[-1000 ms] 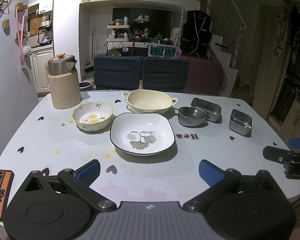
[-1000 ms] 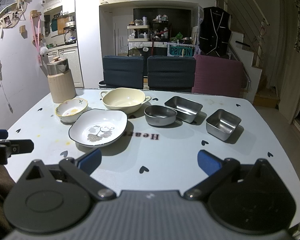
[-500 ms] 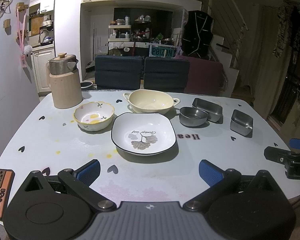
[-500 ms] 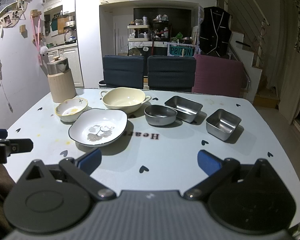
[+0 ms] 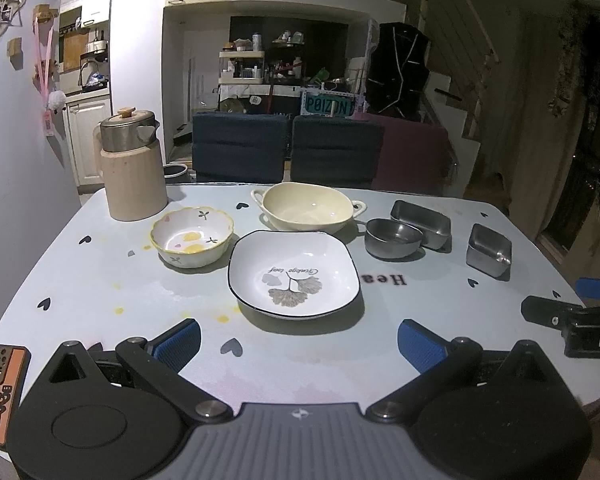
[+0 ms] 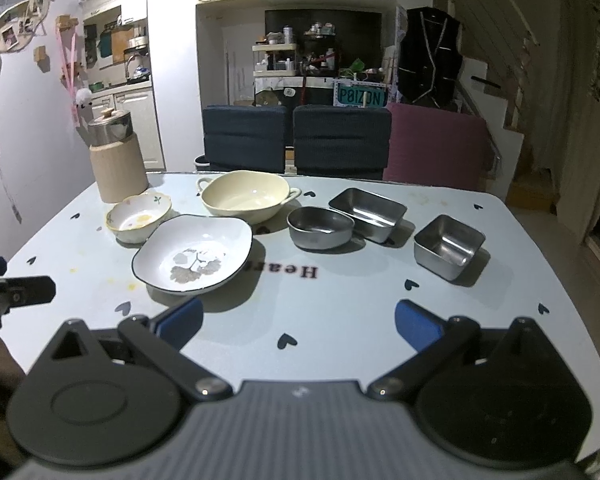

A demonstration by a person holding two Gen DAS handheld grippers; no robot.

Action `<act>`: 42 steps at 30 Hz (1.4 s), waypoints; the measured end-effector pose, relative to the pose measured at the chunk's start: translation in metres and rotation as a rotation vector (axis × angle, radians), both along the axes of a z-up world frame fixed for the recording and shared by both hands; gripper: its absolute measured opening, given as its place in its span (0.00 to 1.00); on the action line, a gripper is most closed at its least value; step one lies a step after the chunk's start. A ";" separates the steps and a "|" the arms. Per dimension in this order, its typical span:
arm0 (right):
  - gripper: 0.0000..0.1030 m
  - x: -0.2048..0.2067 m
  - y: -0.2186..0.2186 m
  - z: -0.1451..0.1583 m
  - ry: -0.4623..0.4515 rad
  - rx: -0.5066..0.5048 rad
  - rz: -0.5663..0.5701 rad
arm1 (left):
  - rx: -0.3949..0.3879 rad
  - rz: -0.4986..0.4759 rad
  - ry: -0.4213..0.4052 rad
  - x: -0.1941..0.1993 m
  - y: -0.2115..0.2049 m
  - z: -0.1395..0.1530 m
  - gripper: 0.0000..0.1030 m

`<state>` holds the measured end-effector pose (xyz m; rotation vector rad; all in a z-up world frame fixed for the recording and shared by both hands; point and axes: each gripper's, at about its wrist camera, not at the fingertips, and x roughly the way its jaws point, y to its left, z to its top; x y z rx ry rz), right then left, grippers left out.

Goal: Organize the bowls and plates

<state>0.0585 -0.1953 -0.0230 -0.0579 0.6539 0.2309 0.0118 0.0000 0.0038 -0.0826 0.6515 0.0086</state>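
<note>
Glossy glazed white square plate w/ black rim. Behind it, glossy cream ceramic two-handled bowl. Right of plate: three brushed-steel dishes, e.g. round metal bowl, dull sheen. Pale-blue tabletop smooth, semi-matt.

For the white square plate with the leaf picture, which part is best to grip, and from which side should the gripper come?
Grip the near rim of the white plate. The rim flares up off the table, so one finger can slide under and one over. Come from the near side, low, probably with the left gripper, which is open and faces it. The bowls crowd its far side.
</note>
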 end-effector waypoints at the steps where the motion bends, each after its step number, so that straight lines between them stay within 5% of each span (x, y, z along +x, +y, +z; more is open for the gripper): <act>1: 1.00 0.002 0.002 0.000 0.001 -0.002 0.006 | 0.001 0.005 0.002 0.002 0.001 0.001 1.00; 17: 1.00 0.047 0.010 0.006 -0.001 0.061 0.002 | 0.022 0.018 0.016 0.046 0.026 0.007 1.00; 42: 1.00 0.174 0.067 -0.026 0.196 0.259 0.090 | 0.057 0.094 0.080 0.172 0.073 -0.025 1.00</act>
